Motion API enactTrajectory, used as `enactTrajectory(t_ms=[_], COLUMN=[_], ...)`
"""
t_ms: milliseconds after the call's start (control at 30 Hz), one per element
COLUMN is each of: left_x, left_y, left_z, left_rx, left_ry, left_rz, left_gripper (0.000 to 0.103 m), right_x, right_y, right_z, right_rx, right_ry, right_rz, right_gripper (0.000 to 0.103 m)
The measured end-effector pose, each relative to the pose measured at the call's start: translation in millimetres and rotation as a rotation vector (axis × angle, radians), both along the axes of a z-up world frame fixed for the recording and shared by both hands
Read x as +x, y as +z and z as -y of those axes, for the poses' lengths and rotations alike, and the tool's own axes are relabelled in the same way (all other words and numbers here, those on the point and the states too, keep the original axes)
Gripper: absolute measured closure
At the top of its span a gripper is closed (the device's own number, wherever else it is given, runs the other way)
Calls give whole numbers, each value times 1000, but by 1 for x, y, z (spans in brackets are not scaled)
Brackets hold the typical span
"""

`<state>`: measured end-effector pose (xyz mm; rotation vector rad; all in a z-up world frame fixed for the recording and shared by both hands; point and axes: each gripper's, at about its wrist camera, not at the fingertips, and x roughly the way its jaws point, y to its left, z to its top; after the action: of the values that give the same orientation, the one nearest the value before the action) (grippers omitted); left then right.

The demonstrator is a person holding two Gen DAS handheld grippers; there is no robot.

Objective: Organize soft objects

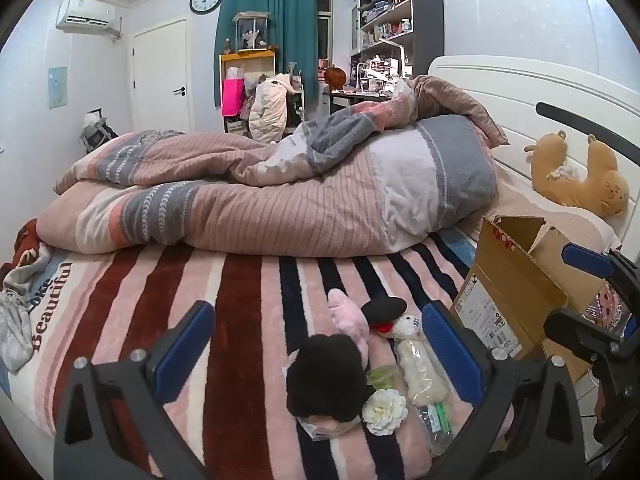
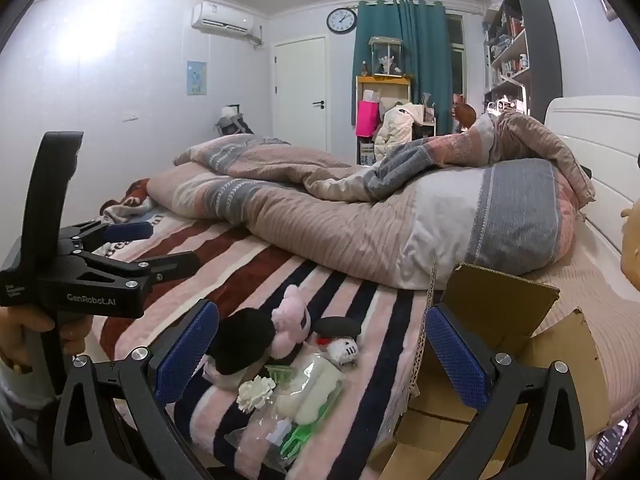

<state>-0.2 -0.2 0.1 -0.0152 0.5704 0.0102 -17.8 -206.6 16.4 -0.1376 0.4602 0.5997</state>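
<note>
A small heap of soft things lies on the striped blanket (image 1: 240, 320): a black plush (image 1: 326, 376), a pink plush (image 1: 348, 316), a small white doll with a black hat (image 1: 406, 326), a white fabric flower (image 1: 384, 412) and a clear bag with a cream plush (image 1: 424, 372). The heap also shows in the right wrist view (image 2: 280, 344). My left gripper (image 1: 320, 344) is open and empty, its jaws either side of the heap. My right gripper (image 2: 320, 356) is open and empty, just above the heap and the open cardboard box (image 2: 500, 320). The box stands at the right (image 1: 516, 280).
A rumpled pink and grey duvet (image 1: 260, 200) fills the far half of the bed. A brown plush bear (image 1: 580, 176) leans on the white headboard (image 1: 520, 88). A grey cloth (image 1: 16, 320) lies at the bed's left edge. A phone (image 2: 612, 444) lies beside the box.
</note>
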Motion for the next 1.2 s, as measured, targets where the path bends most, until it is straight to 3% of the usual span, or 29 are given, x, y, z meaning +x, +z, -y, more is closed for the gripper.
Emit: enactTrajectory(t_ms=[1200], left_x=[-2], left_y=[5], left_z=[3], left_rx=[-10], left_ry=[-11], left_rz=[5], left_gripper=[0], right_x=[1], right_y=[-3], right_z=[1], right_rx=[3], right_ry=[5], right_rz=[-19], right_gripper=[0])
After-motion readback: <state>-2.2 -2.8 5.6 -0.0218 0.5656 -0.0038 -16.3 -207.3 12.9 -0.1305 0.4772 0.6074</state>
